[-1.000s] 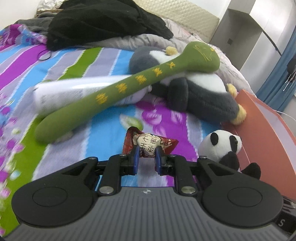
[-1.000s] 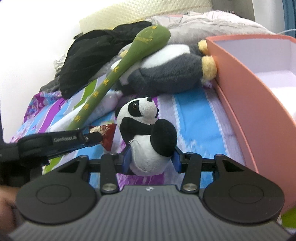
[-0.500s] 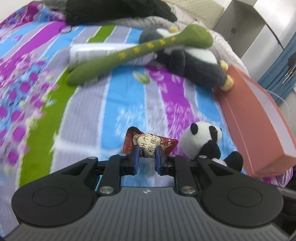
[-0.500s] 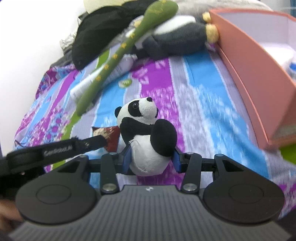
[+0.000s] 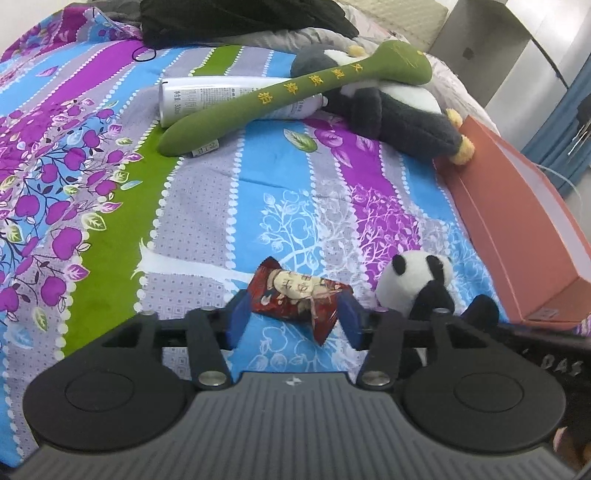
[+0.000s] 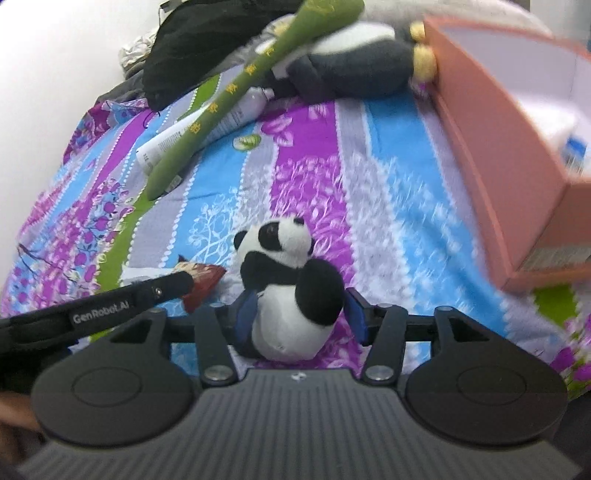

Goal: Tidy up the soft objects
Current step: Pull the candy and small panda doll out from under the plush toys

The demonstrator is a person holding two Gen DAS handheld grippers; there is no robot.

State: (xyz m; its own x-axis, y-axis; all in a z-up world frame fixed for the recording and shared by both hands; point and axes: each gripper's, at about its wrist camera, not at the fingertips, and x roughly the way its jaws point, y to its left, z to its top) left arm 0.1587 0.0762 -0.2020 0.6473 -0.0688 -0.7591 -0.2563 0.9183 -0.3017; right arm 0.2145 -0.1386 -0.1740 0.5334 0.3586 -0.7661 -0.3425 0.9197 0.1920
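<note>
A small red candy-shaped pillow [image 5: 299, 299] lies on the striped floral bedspread [image 5: 207, 206] between the blue pads of my left gripper [image 5: 294, 323]. Its jaws are opening and no longer squeeze the pillow. Just to the right sits a little panda plush [image 5: 417, 284]. In the right wrist view the panda plush [image 6: 291, 295] stands upright on the bed between the pads of my right gripper [image 6: 301, 319]. Those jaws are opening too, with a gap showing at the right pad. The left gripper's finger [image 6: 147, 295] and the red pillow [image 6: 203, 280] sit to the panda's left.
A salmon box [image 5: 517, 229] with an open top lies along the bed's right side. Farther back are a long green plush stick [image 5: 295, 92], a white bottle [image 5: 207, 99], a grey penguin plush [image 5: 399, 110] and black clothing [image 5: 240, 14]. A hand shows at lower left [image 6: 14, 413].
Both grippers pulled back toward the near part of the bed. Their jaws spread, letting go of the red pillow and the panda, which now rest on the bedspread.
</note>
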